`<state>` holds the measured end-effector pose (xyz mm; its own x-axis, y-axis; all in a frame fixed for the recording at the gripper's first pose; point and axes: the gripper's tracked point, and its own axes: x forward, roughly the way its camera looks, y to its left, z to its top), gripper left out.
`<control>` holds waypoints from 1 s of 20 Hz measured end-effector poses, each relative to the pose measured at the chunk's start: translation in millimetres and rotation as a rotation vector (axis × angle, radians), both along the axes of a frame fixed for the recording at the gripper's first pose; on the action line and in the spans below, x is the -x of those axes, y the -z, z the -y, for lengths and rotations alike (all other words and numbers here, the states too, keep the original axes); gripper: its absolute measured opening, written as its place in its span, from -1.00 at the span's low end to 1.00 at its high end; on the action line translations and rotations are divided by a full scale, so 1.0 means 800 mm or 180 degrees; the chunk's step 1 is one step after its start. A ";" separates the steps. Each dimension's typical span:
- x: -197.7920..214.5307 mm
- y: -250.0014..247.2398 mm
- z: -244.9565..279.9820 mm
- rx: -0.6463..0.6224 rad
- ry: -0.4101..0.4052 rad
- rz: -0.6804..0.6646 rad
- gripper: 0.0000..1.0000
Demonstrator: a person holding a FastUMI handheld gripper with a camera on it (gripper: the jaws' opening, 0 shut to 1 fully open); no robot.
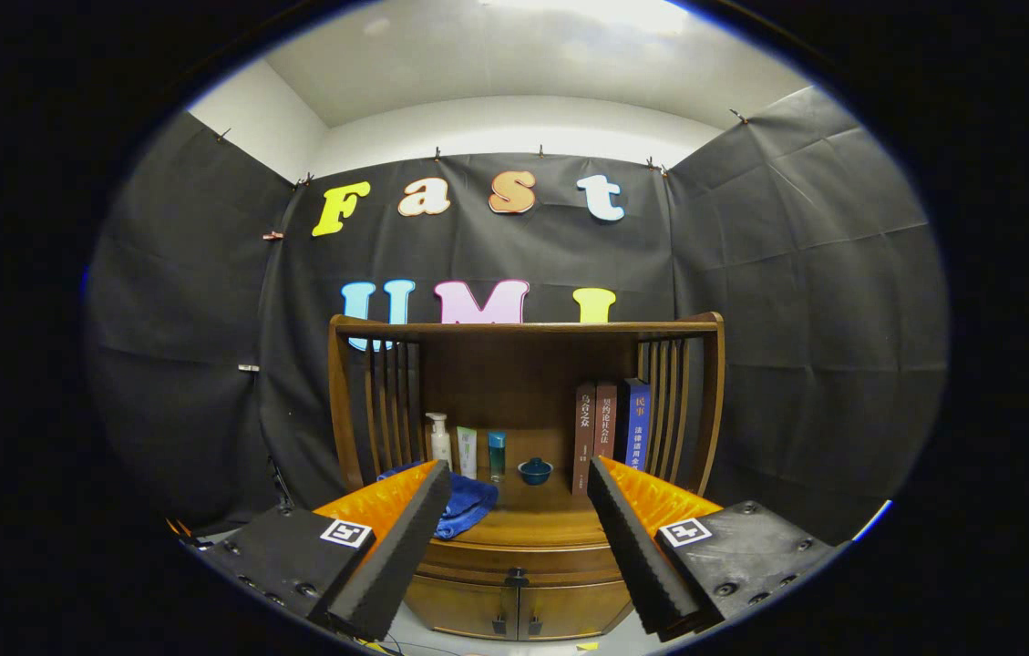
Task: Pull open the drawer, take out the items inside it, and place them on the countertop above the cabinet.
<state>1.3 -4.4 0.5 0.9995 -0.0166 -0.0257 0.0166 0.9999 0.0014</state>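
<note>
- Black cloth (186,301) hangs on the left, far and right sides of the booth, creased and pinned along its top edge.
- Above the cloth a pale wall (505,123) rises to a white ceiling (514,55), with a bright light (605,11) at the top.
- A brown wooden cabinet (523,583) stands against the far cloth, with slatted sides (391,401) and a flat top rail (523,326).
- On its shelf stand bottles (439,442) at the left and upright books (610,424) at the right.
- A strip of pale floor (405,633) shows beneath the cabinet.
</note>
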 end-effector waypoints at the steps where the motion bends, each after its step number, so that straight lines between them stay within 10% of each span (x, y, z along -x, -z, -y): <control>1: 0.000 0.000 0.001 -0.0008 0.0005 -0.0009 0.98; 20: -0.047 0.110 -0.005 -0.0087 -0.0040 -0.0303 0.98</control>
<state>39.2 -0.3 -87.2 0.9927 -0.0020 -0.1207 0.0054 0.9996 0.0277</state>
